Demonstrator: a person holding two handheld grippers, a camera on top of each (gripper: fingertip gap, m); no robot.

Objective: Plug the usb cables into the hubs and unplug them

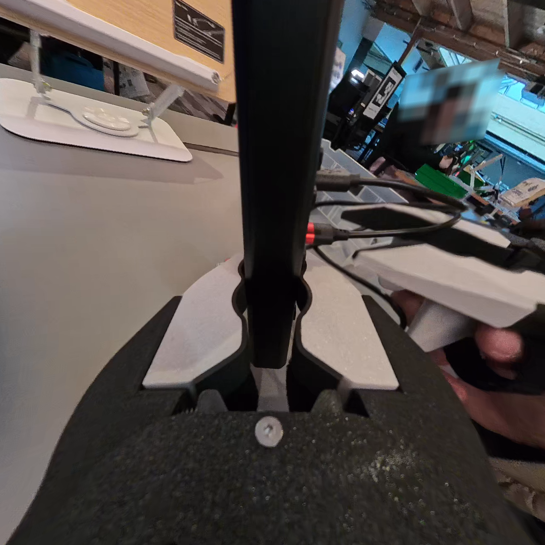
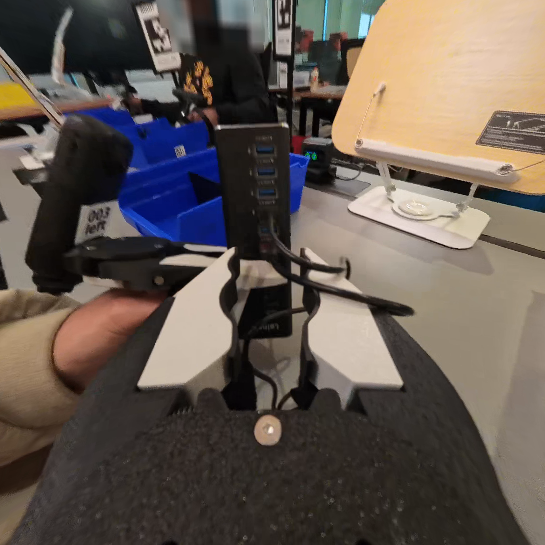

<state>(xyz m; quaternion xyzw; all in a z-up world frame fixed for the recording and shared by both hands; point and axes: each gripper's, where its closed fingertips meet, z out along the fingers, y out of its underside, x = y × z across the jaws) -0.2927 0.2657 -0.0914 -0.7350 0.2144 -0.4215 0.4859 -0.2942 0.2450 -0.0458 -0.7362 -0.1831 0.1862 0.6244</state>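
A black USB hub (image 2: 255, 188), a tall slim bar, stood upright above a grey table (image 2: 442, 309). Its face showed a column of blue ports, the upper three bare. Lower down, black cables (image 2: 298, 259) were plugged in and curved off to the right; in the left wrist view they entered the hub's side, one with a red-banded plug (image 1: 320, 234).

The left gripper (image 1: 272, 283) was clamped on the lower part of the hub, its white fingers (image 1: 206, 324) pressed against both sides of the bar, which filled the middle of that view.

The right gripper (image 2: 268, 265) was pointed at the port face with its jaws partly apart. The hub and the cables showed in the gap between them; whether the fingers (image 2: 348, 339) touched either could not be told. A hand (image 2: 97, 333) in a beige sleeve held the left gripper's handle from the left.

Behind the hub sat blue bins (image 2: 168, 200). To the right on the table was a wooden stand (image 2: 436, 88) tilted on a white base. A person in dark clothing was at the back, blurred.
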